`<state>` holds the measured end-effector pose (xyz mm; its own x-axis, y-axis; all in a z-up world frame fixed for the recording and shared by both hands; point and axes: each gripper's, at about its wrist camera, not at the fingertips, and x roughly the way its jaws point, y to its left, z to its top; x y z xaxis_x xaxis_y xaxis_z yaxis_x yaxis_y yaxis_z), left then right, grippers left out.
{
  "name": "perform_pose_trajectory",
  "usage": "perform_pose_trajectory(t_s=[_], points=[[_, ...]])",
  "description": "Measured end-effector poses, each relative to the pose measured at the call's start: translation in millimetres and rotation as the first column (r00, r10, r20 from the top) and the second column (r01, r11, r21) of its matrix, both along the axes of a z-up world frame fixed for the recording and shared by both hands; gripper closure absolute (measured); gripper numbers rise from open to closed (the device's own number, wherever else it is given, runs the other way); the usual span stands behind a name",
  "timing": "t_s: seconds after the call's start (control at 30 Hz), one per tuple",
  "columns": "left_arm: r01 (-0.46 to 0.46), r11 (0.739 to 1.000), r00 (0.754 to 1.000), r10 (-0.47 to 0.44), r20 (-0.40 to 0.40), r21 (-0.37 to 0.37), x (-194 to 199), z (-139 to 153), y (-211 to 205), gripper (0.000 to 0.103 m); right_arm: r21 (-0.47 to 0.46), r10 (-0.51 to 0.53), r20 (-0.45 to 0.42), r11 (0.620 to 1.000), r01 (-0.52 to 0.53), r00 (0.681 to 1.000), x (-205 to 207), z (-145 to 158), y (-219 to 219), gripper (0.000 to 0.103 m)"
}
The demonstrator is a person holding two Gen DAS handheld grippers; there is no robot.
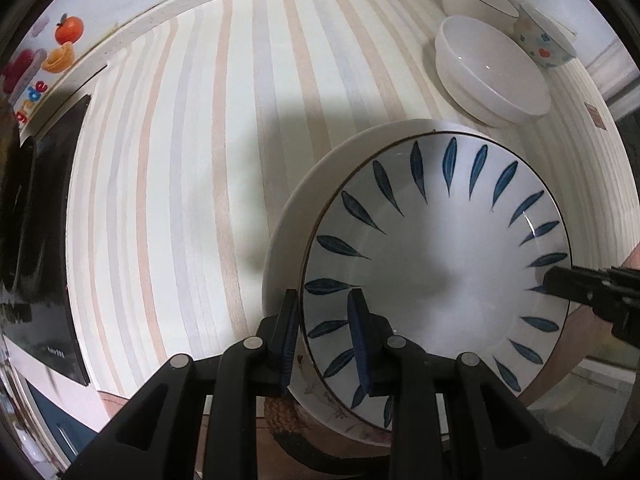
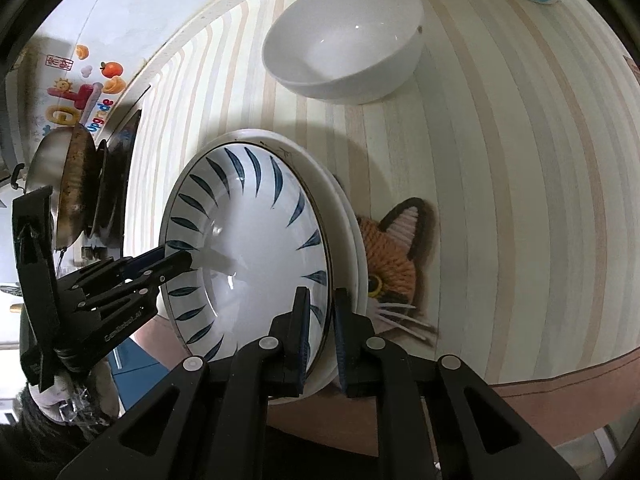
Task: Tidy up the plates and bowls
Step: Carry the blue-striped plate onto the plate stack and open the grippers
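Where the left view shows little, a cat coaster [image 2: 394,264] perhaps underlies the plates [image 2: 344,216].

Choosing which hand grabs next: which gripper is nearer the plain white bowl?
Right. The right gripper, clamping the leaf-pattern plate's rim, sits on the white bowl's side; the left gripper grips the opposite rim, farther away.

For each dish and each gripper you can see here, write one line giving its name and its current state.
Blue-leaf plate: stacked on the white plate, gripped at opposite rims.
White plate: bottom of the stack, over a cat-face mat.
Plain white bowl: upright, empty, standing apart.
Flower-print bowl: tilted.
Left gripper: closed on the plate rims.
Right gripper: closed on the plate rims.
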<state>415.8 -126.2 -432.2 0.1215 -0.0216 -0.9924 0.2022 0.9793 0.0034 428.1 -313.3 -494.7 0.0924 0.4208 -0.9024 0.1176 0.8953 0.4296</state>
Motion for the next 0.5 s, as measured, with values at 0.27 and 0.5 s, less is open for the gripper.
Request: perform_pose_trajectory(t_s=[0.27,0.5], points=[[-0.098,0.995,0.995,0.098,-0.004,-0.012,-1.7,2.4,5.2,0.08,-0.026,0.01,0.003,1.0,-0.01,1.0,-1.8,4.3,3.6,0.086],[-0.145,0.989,0.989,0.145,0.015,-0.04,-14.5,24.3,16.1,0.08,-0.069,0.001,0.027,0.998,0.0,1.0,-2.7,19.3,0.0,0.08]])
